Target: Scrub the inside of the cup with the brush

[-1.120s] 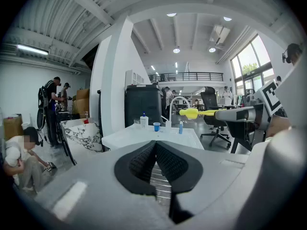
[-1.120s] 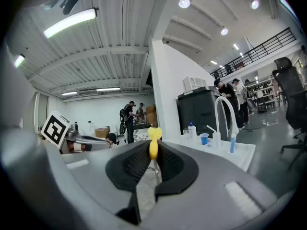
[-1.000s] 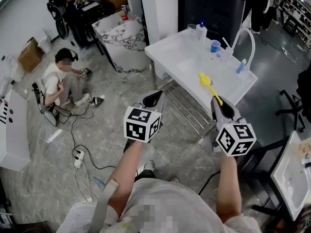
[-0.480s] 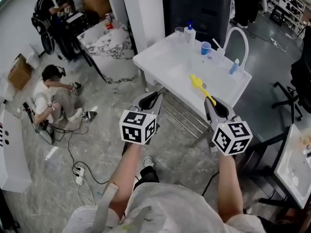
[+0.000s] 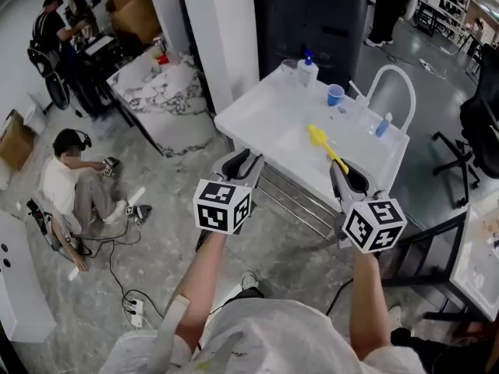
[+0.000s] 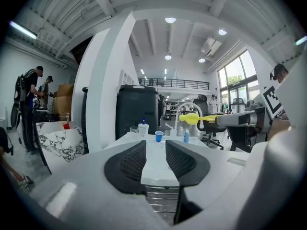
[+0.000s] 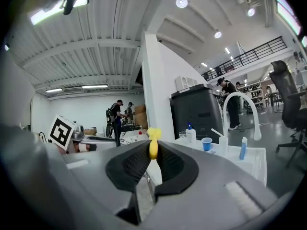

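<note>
A small blue cup (image 5: 335, 94) stands at the back of the white sink table (image 5: 265, 119); it also shows as the blue cup (image 6: 159, 136) and the blue cup (image 7: 206, 143) in the two gripper views. My right gripper (image 5: 344, 171) is shut on the handle of a yellow brush (image 5: 320, 139), whose head points toward the table. The brush (image 7: 153, 143) sticks out between the jaws of the right gripper (image 7: 153, 151). My left gripper (image 5: 243, 160) hangs short of the table's near edge. The jaws of the left gripper (image 6: 154, 146) have just been opening, with nothing between them.
On the table stand a white faucet (image 5: 387, 80), a soap bottle (image 5: 309, 70), a clear glass (image 5: 289, 68) and a small blue bottle (image 5: 382, 125). A person (image 5: 70, 185) sits on the floor at left among cables. A black office chair (image 5: 479, 127) is at right.
Both grippers have moved closer to the sink table, the brush still held in the right one. The left jaws have parted a little.
</note>
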The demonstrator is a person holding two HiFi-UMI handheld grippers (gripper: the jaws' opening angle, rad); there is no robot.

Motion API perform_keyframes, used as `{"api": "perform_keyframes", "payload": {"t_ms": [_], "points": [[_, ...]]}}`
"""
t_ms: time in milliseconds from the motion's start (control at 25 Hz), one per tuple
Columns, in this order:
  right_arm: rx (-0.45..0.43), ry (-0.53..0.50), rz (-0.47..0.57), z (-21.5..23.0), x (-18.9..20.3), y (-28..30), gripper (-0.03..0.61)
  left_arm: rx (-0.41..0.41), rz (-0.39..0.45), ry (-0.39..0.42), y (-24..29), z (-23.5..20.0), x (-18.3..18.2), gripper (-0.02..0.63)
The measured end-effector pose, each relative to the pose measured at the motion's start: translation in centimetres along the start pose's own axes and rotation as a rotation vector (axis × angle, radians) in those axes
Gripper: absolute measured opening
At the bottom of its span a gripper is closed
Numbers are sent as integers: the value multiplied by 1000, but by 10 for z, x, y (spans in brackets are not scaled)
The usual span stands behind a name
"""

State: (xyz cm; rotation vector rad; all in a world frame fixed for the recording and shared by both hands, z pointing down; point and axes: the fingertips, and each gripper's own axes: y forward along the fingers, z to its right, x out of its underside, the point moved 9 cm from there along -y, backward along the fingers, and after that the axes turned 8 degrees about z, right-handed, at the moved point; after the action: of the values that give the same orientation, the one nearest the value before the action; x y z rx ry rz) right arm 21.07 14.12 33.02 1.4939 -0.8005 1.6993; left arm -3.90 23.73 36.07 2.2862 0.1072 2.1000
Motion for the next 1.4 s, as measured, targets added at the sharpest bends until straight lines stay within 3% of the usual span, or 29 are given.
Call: {"api": "perform_keyframes", "payload": {"t_ms": [320, 680, 1080, 1400], "points": [[42, 2, -6, -32, 3, 68, 35, 33, 15, -4, 12, -84, -8, 192], [88, -9, 4, -38, 1, 111, 35, 77, 26, -20, 39, -128, -7, 233], [137, -2, 38, -1, 4, 135, 35, 124, 25, 5, 91, -135, -5, 259], [176, 0, 57, 63, -6, 169, 35, 160, 22, 30, 172, -130, -11, 259]]}}
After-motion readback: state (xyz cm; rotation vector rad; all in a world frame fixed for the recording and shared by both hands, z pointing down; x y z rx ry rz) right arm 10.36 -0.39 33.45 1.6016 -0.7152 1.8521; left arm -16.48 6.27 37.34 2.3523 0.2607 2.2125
